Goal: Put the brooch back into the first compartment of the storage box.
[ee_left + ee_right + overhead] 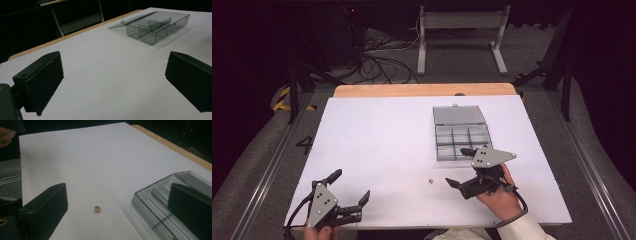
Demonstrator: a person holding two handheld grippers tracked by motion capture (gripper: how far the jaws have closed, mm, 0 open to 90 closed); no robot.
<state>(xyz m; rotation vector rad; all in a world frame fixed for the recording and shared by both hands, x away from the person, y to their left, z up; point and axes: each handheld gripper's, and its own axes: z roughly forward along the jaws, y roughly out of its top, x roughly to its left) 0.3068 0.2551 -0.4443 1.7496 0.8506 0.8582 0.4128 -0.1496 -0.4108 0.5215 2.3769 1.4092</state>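
Right gripper [460, 167] fingers wide near small brass piece [97, 208] — a mere speck from above; left gripper [350, 186] wide too.

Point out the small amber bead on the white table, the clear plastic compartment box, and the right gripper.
small amber bead [97, 208]: right gripper view, its middle.
clear plastic compartment box [461, 141]: high view, a middle divider.
right gripper [460, 167]: high view, midway between its open jaws.
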